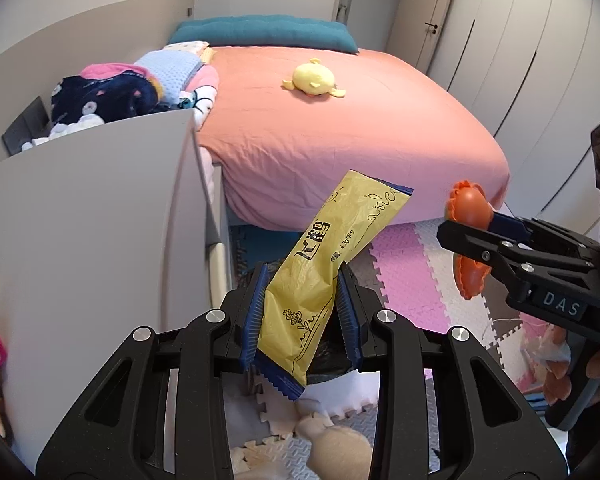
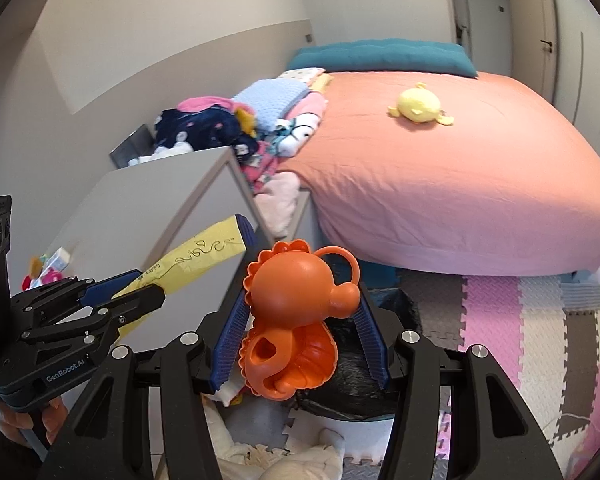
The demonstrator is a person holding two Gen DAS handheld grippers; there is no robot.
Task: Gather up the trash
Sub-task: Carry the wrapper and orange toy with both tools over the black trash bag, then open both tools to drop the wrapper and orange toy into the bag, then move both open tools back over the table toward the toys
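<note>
The left gripper has its fingers closed on a yellow snack wrapper with dark blue crimped ends, held upright and tilted so its top leans to the right, above a black trash bag on the floor. The right gripper has its fingers clamped on an orange plastic toy with scalloped edges and a thin loop at the top, also held over the black bag. The two grippers sit side by side, near each other but apart. Behind them lies a bed with a salmon sheet, a yellow plush duck on it and a teal cushion at its head. A grey cabinet stands to the left, with piled clothes behind it. Pink, white and grey foam puzzle mats cover the floor.
</note>
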